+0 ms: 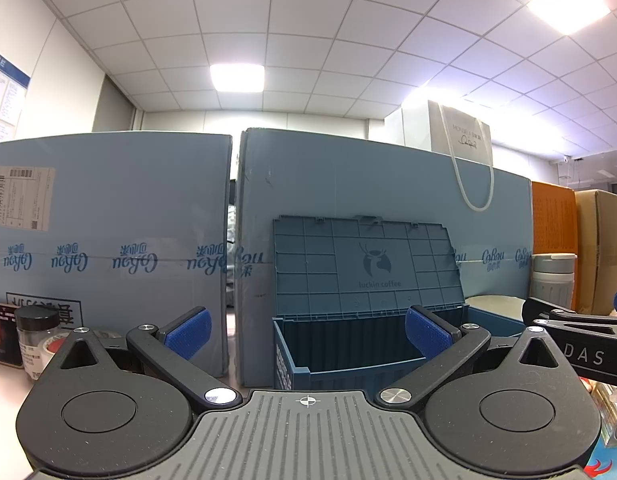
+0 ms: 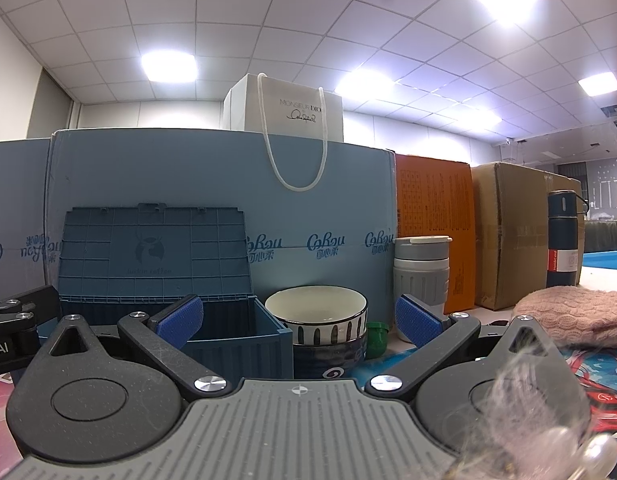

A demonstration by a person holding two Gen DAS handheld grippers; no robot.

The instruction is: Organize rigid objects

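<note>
Office ceiling tiles and light panels overhead; counter [image 2: 388, 346] backed by a wall of tall blue cartons [image 1: 108, 216], a white paper bag [image 2: 296, 114] on top of them with its rope handle hanging down the front.

Left gripper [image 1: 306, 334]: jaws spread wide, nothing between the blue pads [image 1: 188, 332]. It points straight at the blue storage crate [image 1: 348, 344], lid [image 1: 364, 264] swung up and leaning back against the carton. Crate mouth open, long axis running left-right across the view.

Right gripper [image 2: 298, 324]: also wide open, empty. It faces two stacked bowls [image 2: 320, 328], white striped one nested in a dark one, standing just right of the crate [image 2: 232, 340], touching or nearly so; can't tell which. Small green cap-like item [image 2: 376, 338] just beside the bowls on the right.

Obstacles right side: grey tumbler [image 2: 422, 276] upright behind the right pad, orange box [image 2: 436, 232], brown cardboard box [image 2: 512, 236], dark flask [image 2: 562, 240] upright, pink knitted item [image 2: 576, 314] lying on the counter.

Left view only: clear jar with black lid [image 1: 36, 340] upright at far left, tape roll just beside it, and the right gripper's body poking in at the right edge. Bowls there show only as a pale rim [image 1: 492, 302] behind the crate. Right view only: flask, knit, green item.
</note>
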